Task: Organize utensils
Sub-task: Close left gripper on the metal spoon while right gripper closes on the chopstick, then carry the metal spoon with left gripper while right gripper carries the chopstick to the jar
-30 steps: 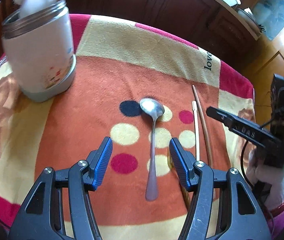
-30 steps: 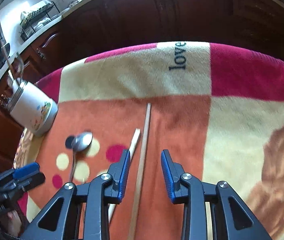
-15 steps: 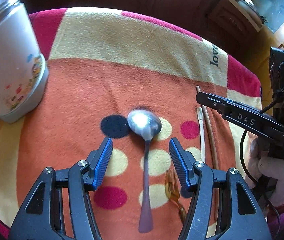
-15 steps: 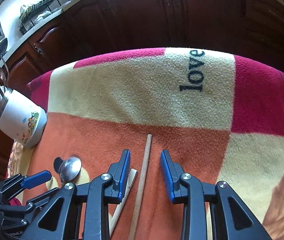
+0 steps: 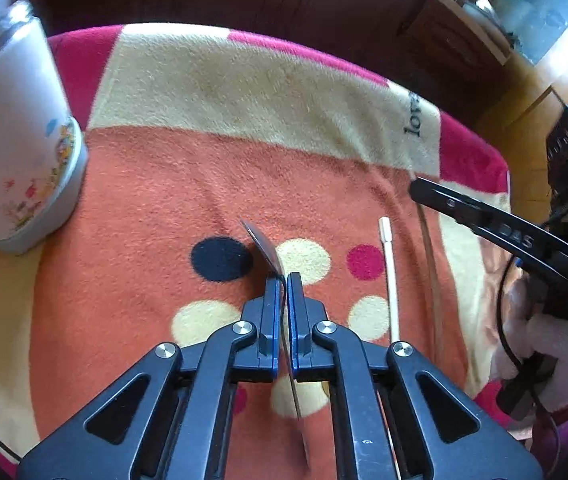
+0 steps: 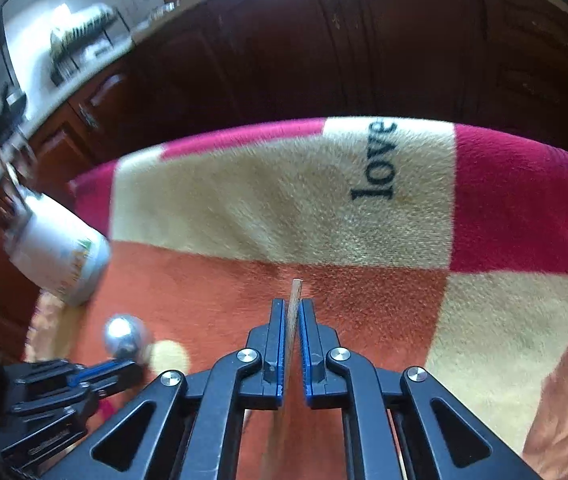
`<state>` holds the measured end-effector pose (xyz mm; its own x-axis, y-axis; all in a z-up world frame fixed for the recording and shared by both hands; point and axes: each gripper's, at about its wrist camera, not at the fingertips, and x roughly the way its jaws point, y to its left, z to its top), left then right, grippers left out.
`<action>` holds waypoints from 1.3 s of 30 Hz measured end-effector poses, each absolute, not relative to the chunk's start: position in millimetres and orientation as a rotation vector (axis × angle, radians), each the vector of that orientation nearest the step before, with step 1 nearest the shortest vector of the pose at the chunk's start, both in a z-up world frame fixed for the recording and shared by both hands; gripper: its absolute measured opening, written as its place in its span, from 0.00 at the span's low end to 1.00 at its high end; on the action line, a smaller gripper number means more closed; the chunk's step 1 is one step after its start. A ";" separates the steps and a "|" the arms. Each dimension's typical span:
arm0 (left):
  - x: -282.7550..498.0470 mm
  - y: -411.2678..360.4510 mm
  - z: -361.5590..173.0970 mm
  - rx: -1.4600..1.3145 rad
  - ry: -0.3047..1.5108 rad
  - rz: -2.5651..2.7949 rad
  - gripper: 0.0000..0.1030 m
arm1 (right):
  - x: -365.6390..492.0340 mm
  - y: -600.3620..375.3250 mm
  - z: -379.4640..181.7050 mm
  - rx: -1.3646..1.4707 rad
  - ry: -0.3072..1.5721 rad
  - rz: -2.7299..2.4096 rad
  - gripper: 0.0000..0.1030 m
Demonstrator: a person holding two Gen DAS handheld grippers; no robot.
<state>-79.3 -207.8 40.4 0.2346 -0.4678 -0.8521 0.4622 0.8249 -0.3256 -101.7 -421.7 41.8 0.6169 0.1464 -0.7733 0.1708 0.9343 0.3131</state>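
Observation:
My left gripper [image 5: 283, 278] is shut on a metal spoon [image 5: 266, 246], gripping its neck; the bowl is turned on edge just ahead of the fingertips, and the handle runs back under the jaws. The spoon bowl also shows in the right wrist view [image 6: 124, 336]. My right gripper [image 6: 292, 304] is shut on a brown wooden chopstick [image 6: 295, 294], whose tip pokes out ahead of the fingers. A white chopstick [image 5: 390, 276] lies on the blanket right of the spoon. A white utensil jar [image 5: 12, 140] with a metal rim stands at the far left.
A patterned blanket [image 5: 244, 92] in orange, cream and red covers the table. Dark wooden cabinets [image 6: 324, 48] stand beyond its far edge. The right gripper's body and gloved hand [image 5: 544, 332] are at the right of the left wrist view.
Both grippers have closed: the left on the spoon, turning its bowl on edge, the right on the brown chopstick. Both have moved forward and lower over the blanket.

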 end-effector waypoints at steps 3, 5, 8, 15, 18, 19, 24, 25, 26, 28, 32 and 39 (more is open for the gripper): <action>-83.8 -199.4 53.7 -0.024 1.137 -0.643 0.01 | -113.5 -417.9 57.0 0.369 0.883 -0.001 0.05; -88.3 -195.7 64.9 -0.037 1.113 -0.657 0.01 | -124.1 -415.0 69.1 0.361 0.863 0.007 0.05; -96.3 -192.3 81.2 -0.041 1.068 -0.684 0.01 | -138.6 -408.4 86.4 0.351 0.824 0.024 0.05; -98.5 -177.3 80.6 -0.075 1.109 -0.658 0.01 | -166.8 -400.7 110.8 0.311 0.785 0.032 0.05; -96.4 -167.8 70.7 -0.090 1.137 -0.600 0.09 | -171.2 -400.0 110.8 0.312 0.792 0.026 0.05; -97.3 -168.2 66.4 -0.081 1.146 -0.586 0.15 | -171.9 -400.2 109.9 0.314 0.794 0.025 0.05; -90.3 -184.4 40.9 -0.025 1.184 -0.538 0.32 | -172.5 -397.8 109.0 0.309 0.802 0.034 0.05; -87.8 -189.7 36.2 -0.013 1.185 -0.537 0.32 | -172.7 -397.9 109.6 0.308 0.801 0.035 0.05; -85.6 -195.1 31.4 -0.002 1.192 -0.538 0.32 | -172.8 -398.1 110.2 0.306 0.800 0.036 0.05; -83.4 -201.9 25.0 0.015 1.179 -0.527 0.23 | -173.3 -398.4 111.4 0.308 0.799 0.037 0.05; -83.0 -203.7 20.7 0.007 1.179 -0.552 0.03 | -178.8 -401.0 116.4 0.313 0.787 0.041 0.05; -95.9 -181.2 47.0 -0.035 1.140 -0.600 0.01 | -190.9 -396.1 133.2 0.317 0.735 0.060 0.05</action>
<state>-95.9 -181.2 47.0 0.2794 -0.4642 -0.8405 0.4297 0.8433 -0.3228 -190.9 -396.1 133.2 0.7421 0.1642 -0.6499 0.0567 0.9507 0.3050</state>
